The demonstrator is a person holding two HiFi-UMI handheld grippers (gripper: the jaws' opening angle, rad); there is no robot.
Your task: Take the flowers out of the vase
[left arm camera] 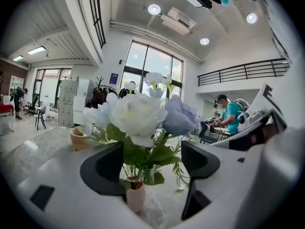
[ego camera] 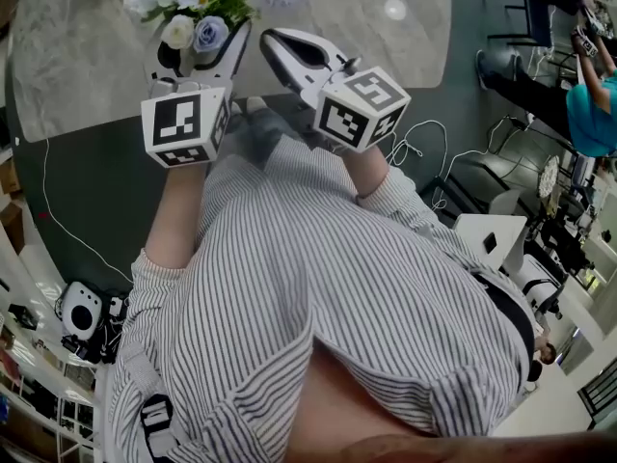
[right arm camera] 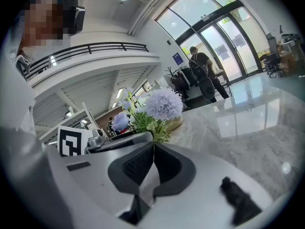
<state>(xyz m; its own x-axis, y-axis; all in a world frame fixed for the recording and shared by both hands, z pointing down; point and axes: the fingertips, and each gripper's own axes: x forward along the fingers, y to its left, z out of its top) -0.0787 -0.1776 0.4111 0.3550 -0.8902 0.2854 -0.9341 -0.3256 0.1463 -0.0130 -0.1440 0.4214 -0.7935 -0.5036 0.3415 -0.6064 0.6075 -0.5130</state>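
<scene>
A bunch of artificial flowers (ego camera: 198, 3) stands at the near edge of the marble table (ego camera: 77, 56). In the left gripper view a white rose (left arm camera: 138, 116) and a lavender rose (left arm camera: 180, 118) rise from a small pink vase (left arm camera: 135, 197). My left gripper (left arm camera: 151, 163) is open, its jaws on either side of the leafy stems just above the vase. In the head view my left gripper (ego camera: 202, 51) sits right under the blooms and hides the vase. My right gripper (ego camera: 275, 41) is shut, just right of the bunch, with nothing seen in it. A purple pompom flower (right arm camera: 163, 104) shows beyond my right gripper (right arm camera: 152, 146).
A tan bowl (left arm camera: 78, 138) sits on the table behind the flowers. White cables (ego camera: 415, 148) trail over the dark floor, and a small camera (ego camera: 80, 312) lies at the lower left. A person in a teal shirt (ego camera: 590, 114) sits among desks and chairs at the right.
</scene>
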